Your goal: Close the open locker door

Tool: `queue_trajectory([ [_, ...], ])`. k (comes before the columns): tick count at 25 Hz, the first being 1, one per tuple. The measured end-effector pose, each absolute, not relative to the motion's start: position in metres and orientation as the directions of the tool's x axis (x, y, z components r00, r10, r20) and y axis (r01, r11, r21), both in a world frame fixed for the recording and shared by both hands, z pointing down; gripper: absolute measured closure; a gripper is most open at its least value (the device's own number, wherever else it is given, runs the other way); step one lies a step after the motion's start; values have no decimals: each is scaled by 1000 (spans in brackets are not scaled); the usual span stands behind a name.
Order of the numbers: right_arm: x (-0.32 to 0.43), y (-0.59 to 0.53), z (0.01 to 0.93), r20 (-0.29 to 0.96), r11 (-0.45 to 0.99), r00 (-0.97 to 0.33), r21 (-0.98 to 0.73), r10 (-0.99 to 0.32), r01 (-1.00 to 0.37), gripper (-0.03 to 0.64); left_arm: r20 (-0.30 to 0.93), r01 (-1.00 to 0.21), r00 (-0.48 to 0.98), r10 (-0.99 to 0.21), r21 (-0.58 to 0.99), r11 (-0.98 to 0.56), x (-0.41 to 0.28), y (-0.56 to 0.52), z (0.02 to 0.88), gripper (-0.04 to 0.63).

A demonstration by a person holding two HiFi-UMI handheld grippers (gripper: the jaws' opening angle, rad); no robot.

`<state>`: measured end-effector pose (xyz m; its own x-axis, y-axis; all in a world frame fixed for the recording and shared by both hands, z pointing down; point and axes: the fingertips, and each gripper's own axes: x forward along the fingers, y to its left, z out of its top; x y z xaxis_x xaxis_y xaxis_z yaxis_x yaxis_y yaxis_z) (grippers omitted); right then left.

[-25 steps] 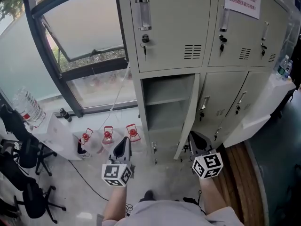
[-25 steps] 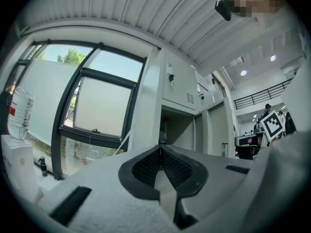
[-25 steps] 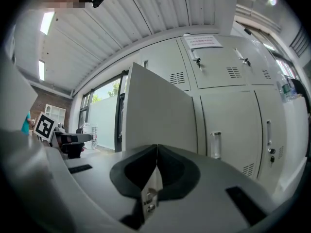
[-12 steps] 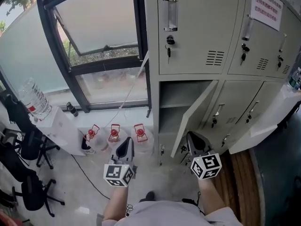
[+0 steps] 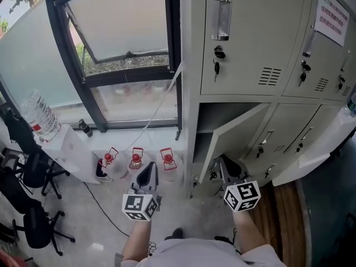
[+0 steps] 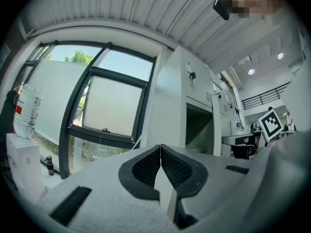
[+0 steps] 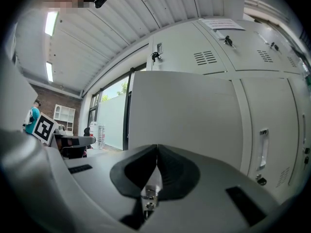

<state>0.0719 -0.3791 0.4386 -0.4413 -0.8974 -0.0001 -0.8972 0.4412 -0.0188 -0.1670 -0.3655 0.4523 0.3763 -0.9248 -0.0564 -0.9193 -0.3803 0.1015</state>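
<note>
At upper left, a dark-framed window (image 5: pixel 67 54), one pane tilted outward. Below it on the pale floor (image 5: pixel 105 232), three red-topped containers (image 5: pixel 136 159) in a row, just beside a white cabinet (image 5: pixel 69 152). On the cabinet, stacked clear water bottles (image 5: pixel 39 115); near them, a small dark bottle (image 5: pixel 85 128). Farther left, two black office chairs (image 5: pixel 33 177). Across the floor, a thin black cable (image 5: pixel 103 210). At top right, a printed notice (image 5: pixel 329 16).

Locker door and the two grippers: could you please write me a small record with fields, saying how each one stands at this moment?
door: open locker door, lower left compartment, ajar, hinged on its right side
right gripper: jaws together, empty, pointing at the door's outer face; contact unclear
left gripper: jaws together, empty, apart from the lockers
upper locker door: shut, key in lock
task state: door not yet closed
</note>
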Motion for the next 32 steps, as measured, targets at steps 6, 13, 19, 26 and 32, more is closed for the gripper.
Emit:
queue_trajectory([
  [6,63,-401,440,-2,439,-439,-24,-898,-898,604,-54,-918,382,-923,95,-385,-174,-386,453,584],
  [13,53,-429,439,-1,433,-433,-21,-902,-901,604,-52,-912,397,-916,94,-400,-177,-410,451,584],
  [19,48,-450,440,1,420,-420,-22,-908,-907,604,-53,-908,404,-913,96,-407,-182,-427,451,584],
  [26,40,-468,442,11,409,-409,-16,-912,-912,604,-47,-902,416,-908,104,-419,-185,-442,455,584],
  [32,34,-471,446,27,409,-409,-16,-912,-912,604,-45,-898,424,-905,107,-426,-188,-445,457,584],
])
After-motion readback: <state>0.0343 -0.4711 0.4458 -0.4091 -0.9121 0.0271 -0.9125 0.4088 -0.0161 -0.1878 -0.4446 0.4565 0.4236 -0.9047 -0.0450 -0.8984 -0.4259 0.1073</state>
